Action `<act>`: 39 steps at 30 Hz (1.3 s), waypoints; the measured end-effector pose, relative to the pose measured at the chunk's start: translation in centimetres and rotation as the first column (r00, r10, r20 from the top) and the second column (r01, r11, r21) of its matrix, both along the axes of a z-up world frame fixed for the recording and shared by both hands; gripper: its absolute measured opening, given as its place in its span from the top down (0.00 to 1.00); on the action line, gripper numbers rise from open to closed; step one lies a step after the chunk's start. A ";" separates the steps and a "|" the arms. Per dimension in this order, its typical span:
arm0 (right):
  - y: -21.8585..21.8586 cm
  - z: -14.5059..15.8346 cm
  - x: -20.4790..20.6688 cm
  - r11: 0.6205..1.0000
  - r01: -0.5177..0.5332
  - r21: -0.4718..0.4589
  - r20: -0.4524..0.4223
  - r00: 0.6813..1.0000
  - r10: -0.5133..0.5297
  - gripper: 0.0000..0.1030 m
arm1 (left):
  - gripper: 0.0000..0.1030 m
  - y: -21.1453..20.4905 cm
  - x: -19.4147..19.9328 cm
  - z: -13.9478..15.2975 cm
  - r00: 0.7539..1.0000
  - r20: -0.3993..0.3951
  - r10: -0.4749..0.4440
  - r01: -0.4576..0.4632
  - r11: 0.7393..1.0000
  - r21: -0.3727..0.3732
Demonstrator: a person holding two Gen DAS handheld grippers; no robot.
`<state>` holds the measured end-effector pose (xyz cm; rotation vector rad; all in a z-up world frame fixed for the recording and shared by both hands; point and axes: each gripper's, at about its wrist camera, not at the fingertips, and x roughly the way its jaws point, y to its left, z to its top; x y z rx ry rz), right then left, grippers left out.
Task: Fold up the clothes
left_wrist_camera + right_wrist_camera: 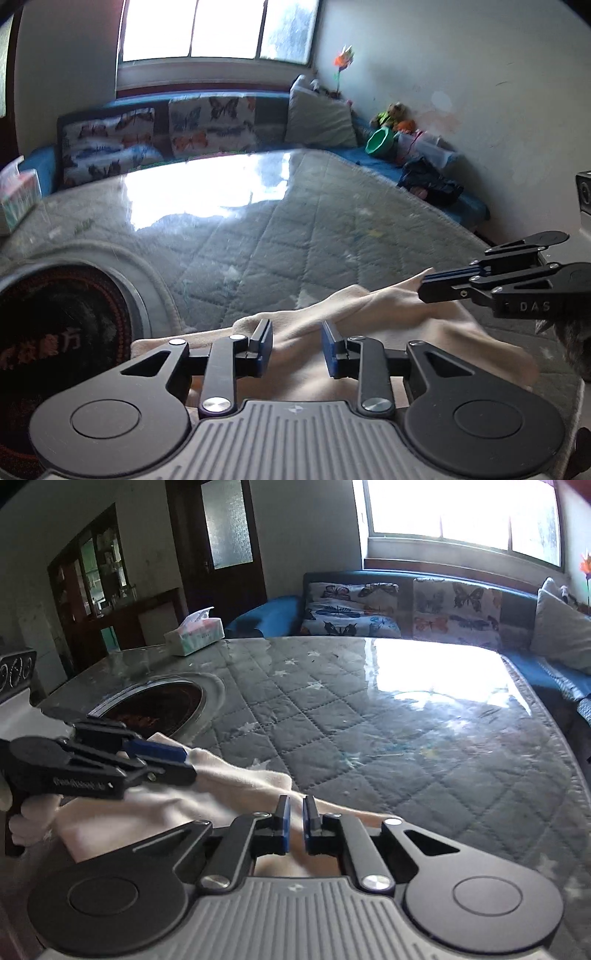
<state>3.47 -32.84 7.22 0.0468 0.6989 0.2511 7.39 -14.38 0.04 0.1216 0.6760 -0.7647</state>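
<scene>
- Only one garment is in view: a cream garment [369,332] lying at the near edge of the table [295,221], partly bunched and lifted off the surface.
- Its long axis runs across the table's near edge, from the left gripper's side towards the right gripper's side; in the left wrist view one end rises to a narrow point up and to the right, into the other tool's tips.
- Two grippers are present, one per hand.
- Left gripper [297,347]: its fingers stand apart with a clear gap, cream cloth showing between and beneath them; the right wrist view sees it [184,762] from the side with its blue pads over the cloth's left end, and whether they touch the cloth I cannot tell.
- Right gripper [295,821]: fingers nearly together, a narrow slit left between the blue pads; in the left wrist view its tips [424,286] meet the raised point of fabric, pinching that edge.
- One round dark inset [155,709] sits in the quilted table cover, just beyond the garment's left end.
- One tissue box [194,635] stands at the far left of the table, well apart from the garment.
- Two butterfly-print cushions [351,609] and one grey cushion [561,627] rest on the blue sofa [258,616] behind the table, under the window.
</scene>
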 end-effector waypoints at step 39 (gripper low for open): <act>1.4 -0.8 -12.3 0.990 -0.124 -0.068 -0.088 0.989 0.118 0.94 | 0.70 10.7 -11.4 -1.4 0.961 -0.275 0.009 -0.051 0.988 -0.148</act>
